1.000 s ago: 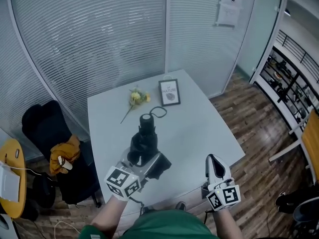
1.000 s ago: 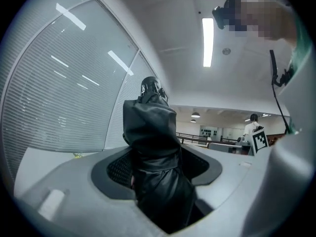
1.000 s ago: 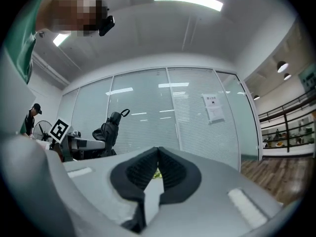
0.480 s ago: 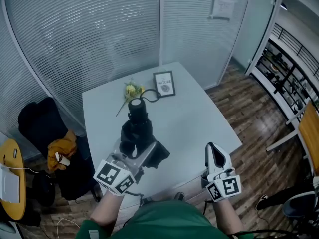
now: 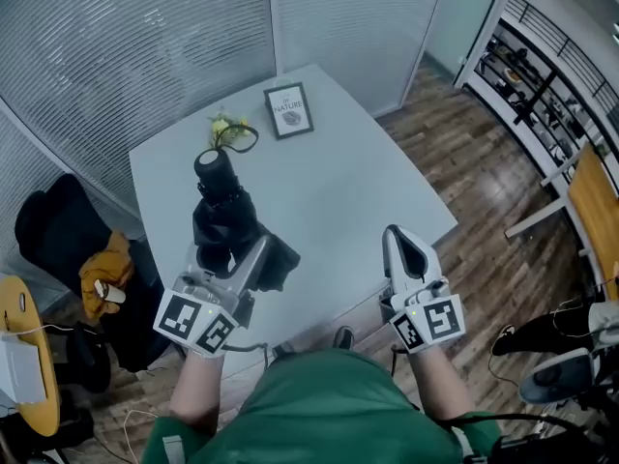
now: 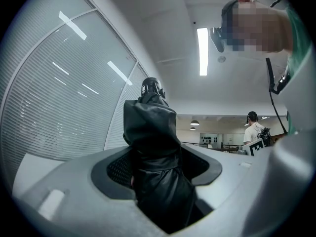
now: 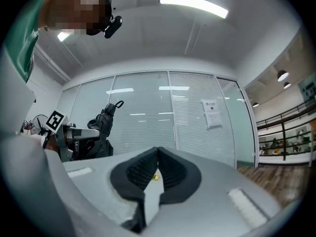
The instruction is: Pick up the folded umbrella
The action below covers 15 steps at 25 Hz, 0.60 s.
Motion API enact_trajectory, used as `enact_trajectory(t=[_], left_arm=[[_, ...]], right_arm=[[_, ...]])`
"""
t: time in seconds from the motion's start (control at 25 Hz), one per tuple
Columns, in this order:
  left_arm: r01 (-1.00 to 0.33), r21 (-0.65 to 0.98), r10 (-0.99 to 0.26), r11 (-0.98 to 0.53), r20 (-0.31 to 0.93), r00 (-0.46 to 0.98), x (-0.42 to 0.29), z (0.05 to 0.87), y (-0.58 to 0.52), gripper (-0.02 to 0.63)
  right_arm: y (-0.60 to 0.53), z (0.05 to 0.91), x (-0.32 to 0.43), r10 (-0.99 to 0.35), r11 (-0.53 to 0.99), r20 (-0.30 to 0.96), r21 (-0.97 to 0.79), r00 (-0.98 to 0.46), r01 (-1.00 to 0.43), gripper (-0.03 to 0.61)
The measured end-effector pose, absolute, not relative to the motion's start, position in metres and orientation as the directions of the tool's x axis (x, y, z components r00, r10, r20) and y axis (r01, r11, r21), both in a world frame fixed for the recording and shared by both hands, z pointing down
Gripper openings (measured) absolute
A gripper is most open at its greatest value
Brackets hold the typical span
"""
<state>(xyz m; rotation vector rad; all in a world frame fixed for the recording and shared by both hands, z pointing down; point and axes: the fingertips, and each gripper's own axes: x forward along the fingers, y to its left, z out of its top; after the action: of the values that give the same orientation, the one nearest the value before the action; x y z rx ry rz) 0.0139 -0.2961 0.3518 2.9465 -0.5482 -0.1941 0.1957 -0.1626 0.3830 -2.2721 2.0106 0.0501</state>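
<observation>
View from above and from each tool. The left gripper [image 5: 239,259], held out from the person's left forearm over the near left part of the grey table [image 5: 338,182], is clamped on the lower body of the folded black umbrella [image 5: 224,216]; the dark cloth fills the gap between its two pads and bunches out below them. The tool is tilted upward, so the umbrella stands steeply, handle end uppermost, with its wrist strap [image 5: 248,141] looping from the top. Whether the umbrella's lower end touches the table cannot be told. The right gripper [image 5: 398,243] is held forward at the table's near right edge, well apart from the left one; its ribbed pads are pressed together with nothing between them. At the far end of the table stands a small framed picture [image 5: 289,110], and just beside it to the left lies a yellow flower [image 5: 221,126]. Left of the table is a dark chair [image 5: 53,235] bearing an orange cloth [image 5: 104,271]. Slatted glass walls close the room behind.
</observation>
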Motion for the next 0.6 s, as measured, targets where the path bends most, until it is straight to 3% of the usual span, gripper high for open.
enact_trajectory(t=[0.6], left_arm=[[-0.365, 0.32, -0.416, -0.874, -0.108, 0.903, -0.01, 0.367, -0.31, 0.296]], right_arm=[[-0.15, 0.381, 0.204, -0.986, -0.128, -0.101, -0.065, 0.134, -0.99, 0.002]])
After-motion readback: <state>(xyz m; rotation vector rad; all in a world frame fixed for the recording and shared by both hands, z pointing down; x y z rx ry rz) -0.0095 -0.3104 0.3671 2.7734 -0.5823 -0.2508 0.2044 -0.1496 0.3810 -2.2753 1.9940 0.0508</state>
